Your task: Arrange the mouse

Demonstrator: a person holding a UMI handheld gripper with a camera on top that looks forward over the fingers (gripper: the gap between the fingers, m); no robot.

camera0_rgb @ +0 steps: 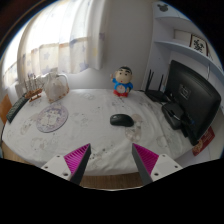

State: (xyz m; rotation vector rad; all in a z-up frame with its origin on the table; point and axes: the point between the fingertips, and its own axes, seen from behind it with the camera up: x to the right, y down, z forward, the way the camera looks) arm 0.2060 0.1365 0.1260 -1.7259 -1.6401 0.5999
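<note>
Black against the pale, patterned tablecloth (95,130), the mouse (121,120) sits near the middle of the table, well apart from everything else on it.

From the gripper view, the gripper (111,160) hangs over the near edge of the table with its two fingers spread wide and nothing between them; the magenta pads (78,158) show on their inner faces. The mouse lies beyond the fingertips, straight ahead and a touch toward the right finger, clearly out of reach for now. Its long axis runs roughly crosswise to the fingers, left to right, so as they stand the fingers would close on its ends, not across its narrow width; I judge that an approach should carry the gripper forward and down, perhaps with a turn of the wrist.

Around it: a small figurine in red and blue (123,82) stands farther back, a dark monitor (192,92) rises at the right with a router (155,84) beside it, and a fan (55,86) and a round plate (51,119) sit to the left. None of these crowds the path to the mouse.
</note>
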